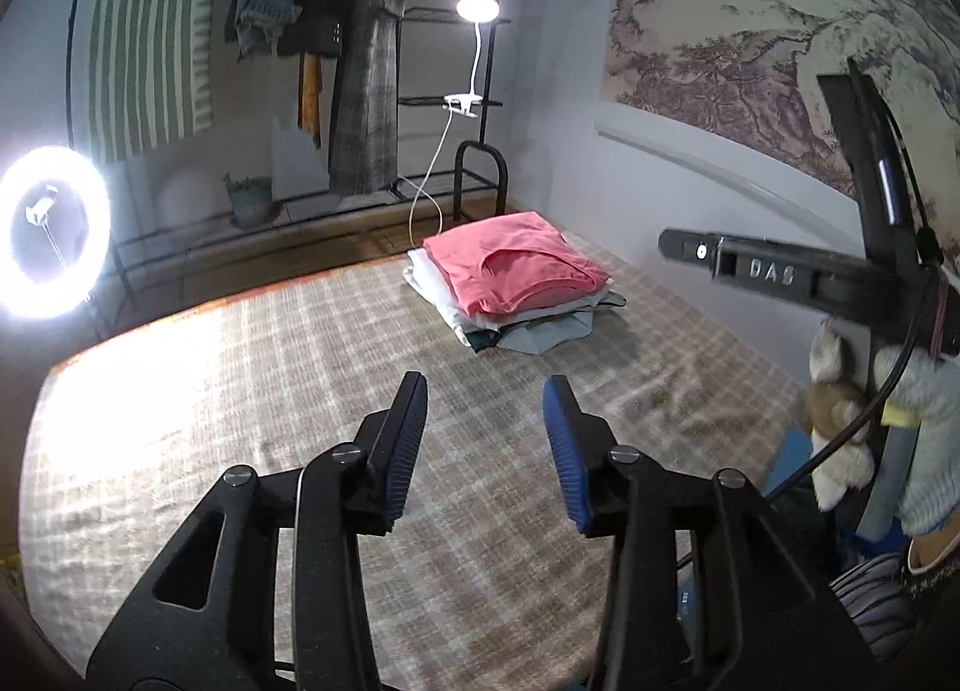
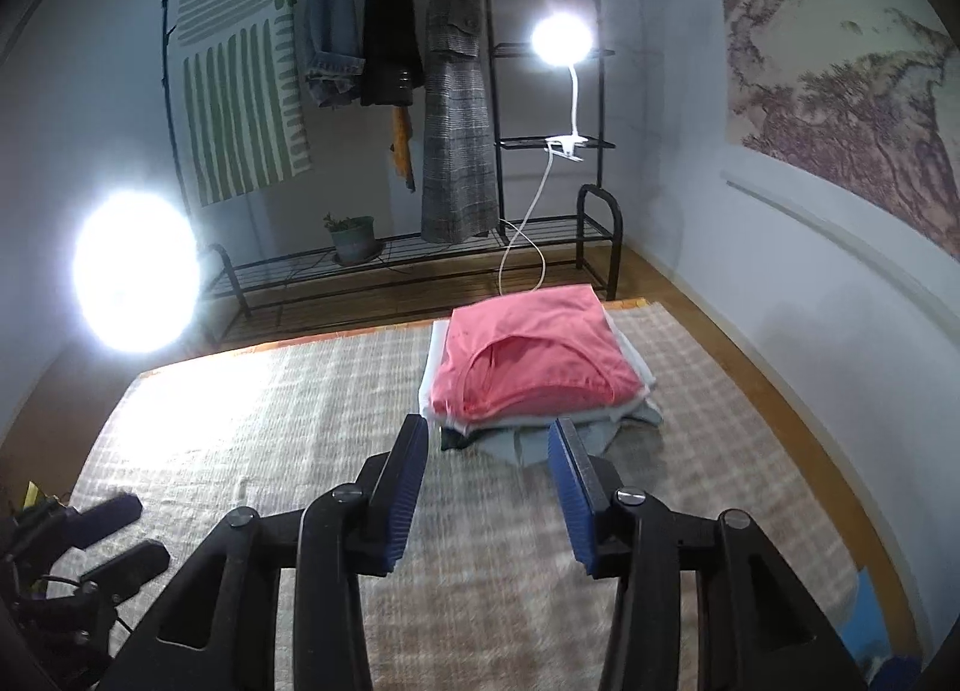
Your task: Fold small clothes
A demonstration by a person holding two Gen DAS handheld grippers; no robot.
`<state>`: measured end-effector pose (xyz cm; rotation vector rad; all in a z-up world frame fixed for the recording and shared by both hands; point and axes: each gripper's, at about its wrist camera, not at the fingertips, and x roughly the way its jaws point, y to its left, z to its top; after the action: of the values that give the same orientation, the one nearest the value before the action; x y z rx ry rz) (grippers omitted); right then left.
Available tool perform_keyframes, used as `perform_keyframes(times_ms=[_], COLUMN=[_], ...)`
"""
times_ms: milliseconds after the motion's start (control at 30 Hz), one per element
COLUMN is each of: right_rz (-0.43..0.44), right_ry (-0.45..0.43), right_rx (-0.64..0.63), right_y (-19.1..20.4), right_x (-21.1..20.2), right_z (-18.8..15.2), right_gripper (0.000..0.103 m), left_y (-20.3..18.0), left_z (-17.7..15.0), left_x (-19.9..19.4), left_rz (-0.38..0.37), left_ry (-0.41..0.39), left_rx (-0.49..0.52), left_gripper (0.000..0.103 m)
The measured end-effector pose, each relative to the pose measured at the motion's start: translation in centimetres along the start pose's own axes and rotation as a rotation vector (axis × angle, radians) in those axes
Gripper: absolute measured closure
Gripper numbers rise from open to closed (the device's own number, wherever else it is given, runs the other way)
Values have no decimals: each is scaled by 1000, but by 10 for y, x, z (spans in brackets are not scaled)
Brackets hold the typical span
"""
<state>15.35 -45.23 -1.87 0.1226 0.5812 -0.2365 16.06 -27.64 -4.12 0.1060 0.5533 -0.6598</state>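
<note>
Checked mat (image 2: pixel 312 409), one clothes stack (image 2: pixel 528 373)

Stack under the pink top (image 2: pixel 528 361): I see only thin edges of the folded pieces beneath; I can't count them or tell what they are.
Stack's near edge (image 2: pixel 516 442): my right gripper's blue pad (image 2: pixel 567 487) covers part of it.
Left gripper (image 2: pixel 111 541): cut off by the right view's left edge, dark and blurred; I can't read its jaws there.
Gloved hand (image 1: pixel 924 451): cropped by the left view's right edge, partly behind a black bar (image 1: pixel 774 271).
Ring light (image 2: pixel 135 280): blown out.
</note>
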Motion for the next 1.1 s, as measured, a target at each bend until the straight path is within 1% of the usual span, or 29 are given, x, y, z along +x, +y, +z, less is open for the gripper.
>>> perform_keyframes(times_ms=[33, 67, 133, 200, 233, 267, 300, 333, 367, 433, 500, 567, 667, 700, 767, 833, 933, 1033, 1100], right_rz=[-1, -5, -11, -24, -23, -17, -12, -15, -24, -39, -39, -30, -39, -37, -37, -35, -37, -34, -33], right_ry=[-1, -5, -10, -14, -12, -9, -7, -10, -19, -39, -50, -63, -75, -77, -81, -81, -75, -66, -63], right_rx=[8, 25, 45, 54, 60, 61, 58, 52, 42, 38, 51, 54, 45, 41, 33, 24, 21, 37, 55], right_y=[-1, 0, 3, 7, 9, 10, 12, 15, 18, 21, 21, 22, 25, 27, 30, 32, 32, 29, 26], right_x=[0, 0, 3, 10, 13, 16, 19, 21, 23, 25, 28, 31, 36, 38, 39, 41, 45, 47, 49], right_z=[-3, -8, -15, -21, -23, -24, -24, -26, -27, -30, -30, -28, -28, -27, -28, -29, -29, -29, -29], right_gripper=[57, 52, 50, 48, 45, 40, 39, 35, 28, 21, 17, 13, 6, 5, 3, 0, 0, 0, 0], left_y=[1, 4, 8, 15, 17, 20, 24, 26, 29, 31, 33, 35, 36, 35, 35, 36, 36, 35, 35], left_z=[-1, -2, -5, -9, -10, -11, -12, -13, -14, -15, -16, -16, -17, -17, -16, -16, -16, -14, -13], left_x=[0, 0, 1, 5, 6, 8, 10, 13, 16, 19, 21, 22, 22, 21, 22, 20, 18, 19, 19], left_rz=[1, 2, 6, 13, 14, 15, 16, 17, 23, 40, 51, 57, 80, 94, 111, 116, 122, 141, 150], left_ry=[-2, -6, -9, -7, -6, -5, -3, 1, 7, 14, 12, 7, -2, -5, -8, -17, -37, -29, -24], left_rx=[1, -1, -3, -9, -13, -22, -31, -35, -36, -31, -33, -41, -35, -26, -18, -19, -14, -7, -7], left_gripper=[49, 43, 42, 38, 32, 27, 27, 26, 26, 26, 24, 17, 15, 14, 6, 3, 3, 0, 0])
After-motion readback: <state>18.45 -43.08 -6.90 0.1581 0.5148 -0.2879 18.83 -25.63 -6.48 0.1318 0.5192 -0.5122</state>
